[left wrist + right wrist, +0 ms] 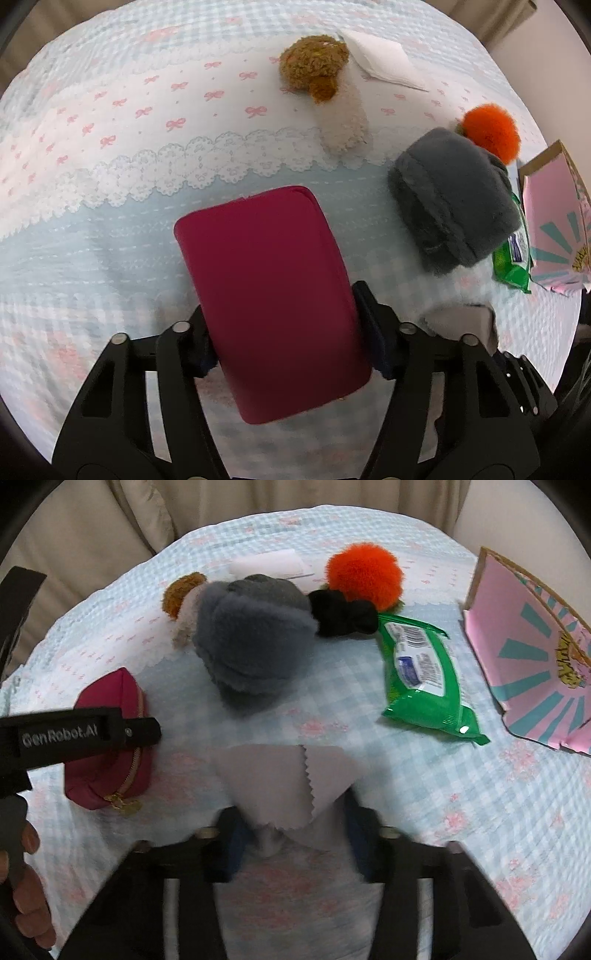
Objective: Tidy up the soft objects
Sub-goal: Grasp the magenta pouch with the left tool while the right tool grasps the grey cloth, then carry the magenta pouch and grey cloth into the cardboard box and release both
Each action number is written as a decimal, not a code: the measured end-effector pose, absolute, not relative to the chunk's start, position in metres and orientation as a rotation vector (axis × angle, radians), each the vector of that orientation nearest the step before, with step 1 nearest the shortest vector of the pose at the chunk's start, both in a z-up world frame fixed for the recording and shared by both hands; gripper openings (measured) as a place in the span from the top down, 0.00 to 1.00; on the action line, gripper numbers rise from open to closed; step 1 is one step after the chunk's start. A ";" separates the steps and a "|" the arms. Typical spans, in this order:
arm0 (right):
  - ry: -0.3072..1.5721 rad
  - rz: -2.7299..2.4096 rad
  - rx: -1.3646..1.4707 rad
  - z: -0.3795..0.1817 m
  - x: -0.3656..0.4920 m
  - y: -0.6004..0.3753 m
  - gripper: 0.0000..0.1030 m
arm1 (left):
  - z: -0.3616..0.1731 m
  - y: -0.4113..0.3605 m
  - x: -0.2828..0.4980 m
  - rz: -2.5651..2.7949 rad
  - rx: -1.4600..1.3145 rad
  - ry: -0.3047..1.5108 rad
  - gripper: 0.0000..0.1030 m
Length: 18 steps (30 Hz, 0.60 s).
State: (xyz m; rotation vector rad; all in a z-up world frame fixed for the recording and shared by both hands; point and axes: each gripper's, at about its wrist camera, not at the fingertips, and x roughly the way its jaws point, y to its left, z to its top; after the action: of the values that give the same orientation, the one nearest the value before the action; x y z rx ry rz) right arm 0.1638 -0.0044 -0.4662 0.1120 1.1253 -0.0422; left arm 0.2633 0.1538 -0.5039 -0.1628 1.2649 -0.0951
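My left gripper (288, 332) is shut on a magenta zip pouch (271, 295) and holds it over the bed; the pouch also shows in the right wrist view (110, 746) with the left gripper (140, 731) across it. My right gripper (291, 834) has a grey cleaning cloth (284, 775) between its fingers; whether the jaws press it is unclear. A grey fleece hat (454, 199) (251, 642), an orange pom-pom (491, 129) (364, 574), a brown-and-cream plush (325, 88) (183, 602) and a black scrunchie (343, 616) lie on the bedspread.
A green wet-wipes pack (424, 672) (513, 258) and a pink cardboard box (535, 657) (554, 221) lie at the right. A white folded tissue (384, 59) (269, 565) lies at the far side. The checked bedspread (110, 229) covers the surface; a beige curtain (92, 528) hangs behind.
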 end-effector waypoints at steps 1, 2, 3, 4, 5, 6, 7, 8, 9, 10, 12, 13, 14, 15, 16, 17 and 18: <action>1.129 -0.033 0.113 -0.465 0.165 -0.003 0.77 | -0.502 0.155 0.262 -0.100 -0.163 1.262 0.48; 1.134 -0.024 0.109 -0.465 0.167 0.000 0.82 | -0.500 0.157 0.260 -0.102 -0.164 1.259 0.50; 1.136 -0.019 0.107 -0.465 0.169 0.002 0.83 | -0.499 0.157 0.260 -0.102 -0.164 1.257 0.52; 1.136 -0.016 0.107 -0.464 0.170 0.003 0.84 | -0.497 0.159 0.259 -0.102 -0.162 1.255 0.53; 1.134 -0.017 0.109 -0.463 0.173 0.004 0.85 | -0.495 0.161 0.257 -0.103 -0.162 1.253 0.55; 1.128 -0.020 0.112 -0.459 0.171 0.009 0.85 | -0.492 0.164 0.256 -0.103 -0.164 1.250 0.56; 1.122 -0.022 0.116 -0.455 0.171 0.010 0.85 | -0.490 0.166 0.256 -0.101 -0.169 1.249 0.57; 1.116 -0.025 0.117 -0.451 0.172 0.011 0.85 | -0.487 0.168 0.256 -0.098 -0.175 1.248 0.58; 1.110 -0.027 0.118 -0.447 0.174 0.011 0.85 | -0.485 0.168 0.258 -0.093 -0.182 1.247 0.59; 1.103 -0.028 0.119 -0.443 0.174 0.012 0.85 | -0.481 0.171 0.257 -0.088 -0.192 1.244 0.59; 1.092 -0.030 0.120 -0.435 0.171 0.009 0.85 | -0.473 0.176 0.257 -0.079 -0.205 1.234 0.59; 1.084 -0.032 0.119 -0.427 0.172 0.010 0.85 | -0.465 0.179 0.256 -0.073 -0.210 1.226 0.59; 1.080 -0.034 0.118 -0.423 0.172 0.009 0.85 | -0.459 0.181 0.254 -0.070 -0.213 1.219 0.59; 1.073 -0.036 0.116 -0.416 0.172 0.010 0.85 | -0.448 0.184 0.253 -0.068 -0.217 1.208 0.59; 1.065 -0.039 0.114 -0.407 0.171 0.010 0.85 | -0.441 0.185 0.251 -0.067 -0.219 1.200 0.59; 1.055 -0.043 0.112 -0.397 0.169 0.009 0.85 | -0.433 0.186 0.250 -0.066 -0.221 1.191 0.59; 1.046 -0.046 0.112 -0.388 0.168 0.007 0.85 | -0.423 0.188 0.248 -0.067 -0.223 1.181 0.59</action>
State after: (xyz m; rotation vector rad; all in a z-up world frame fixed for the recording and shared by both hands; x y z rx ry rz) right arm 0.1682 0.0072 -0.3884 0.1123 1.0459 -0.0463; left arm 0.2480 0.1877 -0.4231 -0.2231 1.1812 -0.0665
